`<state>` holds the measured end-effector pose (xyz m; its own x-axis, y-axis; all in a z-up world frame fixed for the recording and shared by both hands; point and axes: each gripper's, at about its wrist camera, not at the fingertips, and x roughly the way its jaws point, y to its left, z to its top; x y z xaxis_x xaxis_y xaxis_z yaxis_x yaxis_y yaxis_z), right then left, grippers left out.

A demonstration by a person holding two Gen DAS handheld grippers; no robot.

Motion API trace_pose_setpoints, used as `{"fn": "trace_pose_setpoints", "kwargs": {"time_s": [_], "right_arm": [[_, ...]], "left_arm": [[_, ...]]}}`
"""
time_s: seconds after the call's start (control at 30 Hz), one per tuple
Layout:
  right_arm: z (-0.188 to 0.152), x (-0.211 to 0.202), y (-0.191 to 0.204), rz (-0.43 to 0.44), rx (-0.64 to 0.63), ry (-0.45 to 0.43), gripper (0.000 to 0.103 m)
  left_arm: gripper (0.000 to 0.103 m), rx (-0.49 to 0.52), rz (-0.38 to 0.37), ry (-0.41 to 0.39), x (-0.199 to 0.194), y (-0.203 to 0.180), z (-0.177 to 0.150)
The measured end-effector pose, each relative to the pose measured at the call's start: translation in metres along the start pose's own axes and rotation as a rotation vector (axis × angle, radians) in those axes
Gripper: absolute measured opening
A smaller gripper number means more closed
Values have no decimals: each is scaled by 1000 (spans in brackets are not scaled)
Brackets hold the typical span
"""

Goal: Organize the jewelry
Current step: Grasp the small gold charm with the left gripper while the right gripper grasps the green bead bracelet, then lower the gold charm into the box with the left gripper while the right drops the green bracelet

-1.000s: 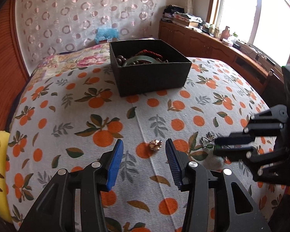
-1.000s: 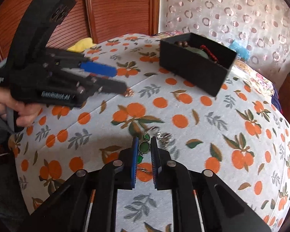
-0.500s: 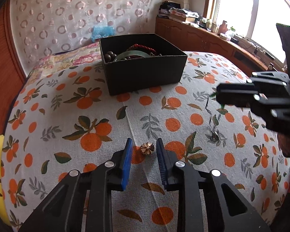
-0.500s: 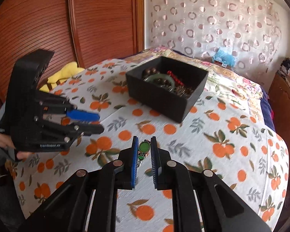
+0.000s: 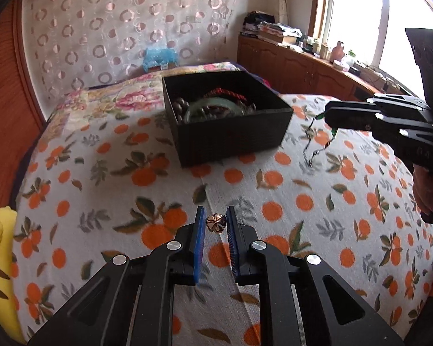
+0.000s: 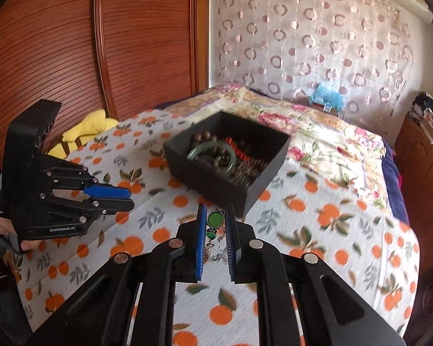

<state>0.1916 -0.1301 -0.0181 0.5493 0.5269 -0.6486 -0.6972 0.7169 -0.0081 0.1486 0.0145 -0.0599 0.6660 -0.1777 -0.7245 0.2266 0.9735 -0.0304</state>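
Note:
A black jewelry box (image 5: 228, 132) stands on the orange-print bedspread and holds a green bangle (image 5: 213, 106), dark beads and a red string. It also shows in the right wrist view (image 6: 216, 181). My left gripper (image 5: 216, 222) is shut on a small rose-gold flower piece (image 5: 215, 222), low over the bedspread. My right gripper (image 6: 214, 222) is shut on a green-stone chain necklace (image 6: 215, 219), lifted in the air to the right of the box. In the left wrist view the chain (image 5: 314, 147) dangles from it.
A yellow plush toy (image 6: 83, 132) lies at the bed's left edge by the wooden wardrobe (image 6: 101, 43). A wooden cabinet (image 5: 303, 69) with clutter runs under the window on the right. A blue packet (image 5: 158, 56) lies at the bed's far end.
My left gripper closed around the flower piece. My right gripper lifted the green necklace off the bedspread and carried it up toward the box.

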Motion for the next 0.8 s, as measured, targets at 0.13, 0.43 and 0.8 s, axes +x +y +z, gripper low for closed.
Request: {"fn": "trace_pose_setpoints", "kwargs": {"time_s": [0.13,0.43,0.8], "right_arm": [[17,-4,-7,-11,-9,-36,14],[60,2,-16,-22,-31,-100,14],[84,46,-30,-33,-2,-81,14]], "left_arm": [[14,-2,6,-27,-3,4,13],[14,-6,14,-80,-4,14,43],[14,-4,32,-120,-6,25,68]]}}
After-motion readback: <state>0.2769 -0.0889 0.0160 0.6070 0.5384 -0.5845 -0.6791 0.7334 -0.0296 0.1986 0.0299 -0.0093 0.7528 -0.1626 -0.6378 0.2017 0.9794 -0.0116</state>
